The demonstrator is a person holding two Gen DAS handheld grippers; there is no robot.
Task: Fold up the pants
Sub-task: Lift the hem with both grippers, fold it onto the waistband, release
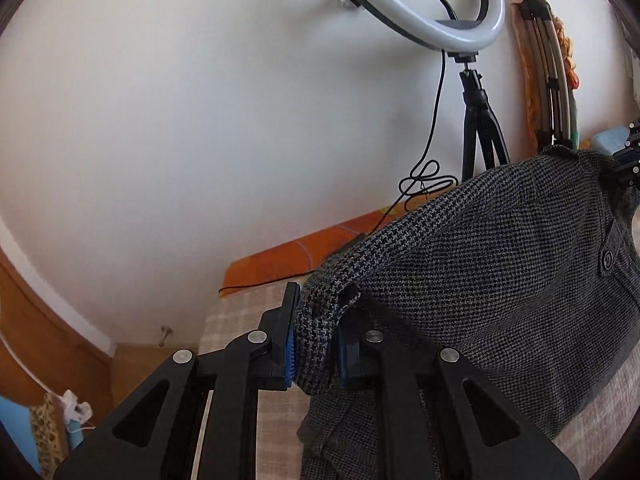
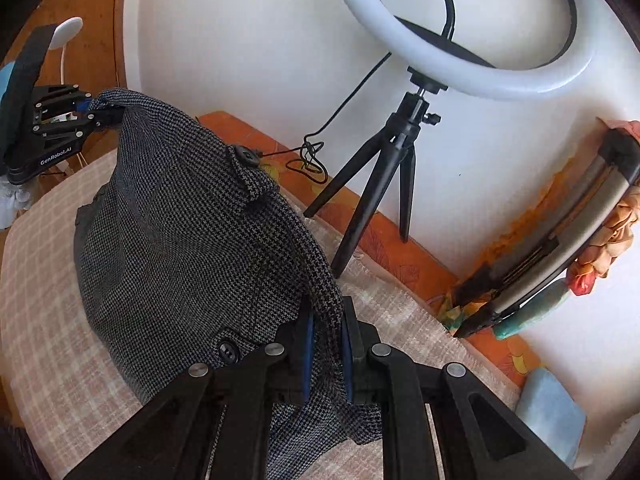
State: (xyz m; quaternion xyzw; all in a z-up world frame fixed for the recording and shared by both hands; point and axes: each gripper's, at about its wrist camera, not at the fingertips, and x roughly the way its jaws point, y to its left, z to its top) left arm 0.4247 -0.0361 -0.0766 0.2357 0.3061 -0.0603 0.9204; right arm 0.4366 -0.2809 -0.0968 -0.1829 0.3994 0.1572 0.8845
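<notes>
Currently both grippers are clamping the pants [image 2: 192,240] at opposite ends of the waistband, lifting that edge off the checked cloth [image 2: 48,280]. Left gripper [image 1: 316,344] is pinching a bunched fold between its blue pads [image 1: 291,350], jaws narrow. Right gripper [image 2: 326,354] is gripping the waistband edge just beside a button [image 2: 228,352], jaws also narrow. Remaining fabric is draping down onto the cloth, near the ring light tripod [image 2: 384,176].

Grey houndstooth pants [image 2: 192,248], buttoned pockets, stretched aloft by two corners above checked cloth
</notes>
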